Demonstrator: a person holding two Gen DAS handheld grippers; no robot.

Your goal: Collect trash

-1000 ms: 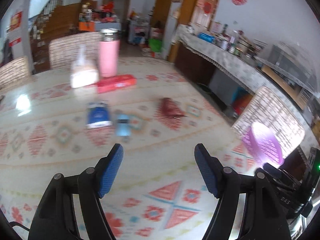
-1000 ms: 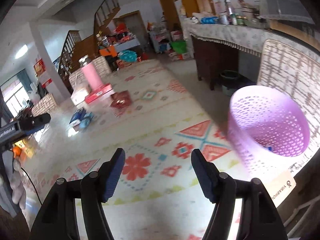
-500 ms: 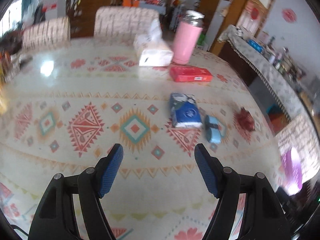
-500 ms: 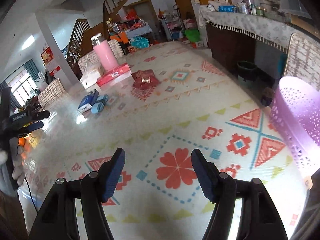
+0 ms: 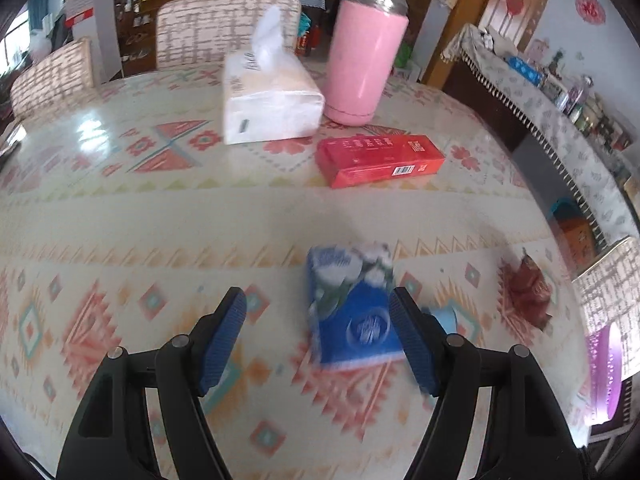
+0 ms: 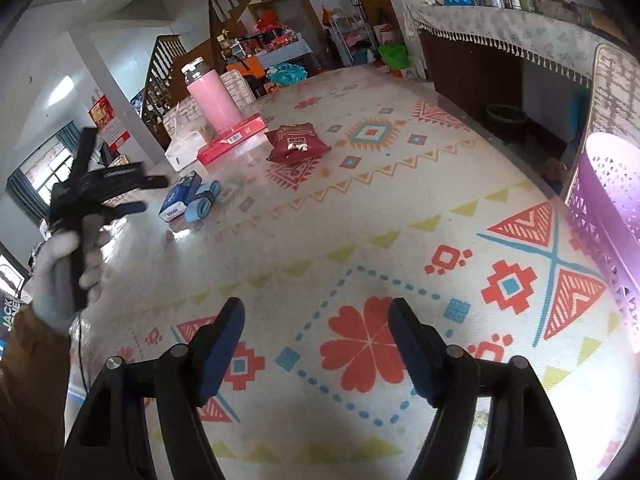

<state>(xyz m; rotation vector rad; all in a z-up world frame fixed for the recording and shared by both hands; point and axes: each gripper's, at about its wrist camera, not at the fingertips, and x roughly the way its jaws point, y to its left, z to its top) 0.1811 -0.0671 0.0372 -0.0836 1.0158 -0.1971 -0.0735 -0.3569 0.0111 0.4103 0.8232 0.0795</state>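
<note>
On the table (image 5: 120,208) the flask (image 5: 362,52) is the landmark. The tissue box (image 5: 270,104) stands just left of the flask. The carton (image 5: 380,160) lies before the flask. Further before it lies the pack (image 5: 352,320), with a roll (image 6: 204,202) at its right side. The bag (image 6: 296,144) lies right of the pack. The basket (image 6: 612,196) stands far right, beyond the table edge.
</note>
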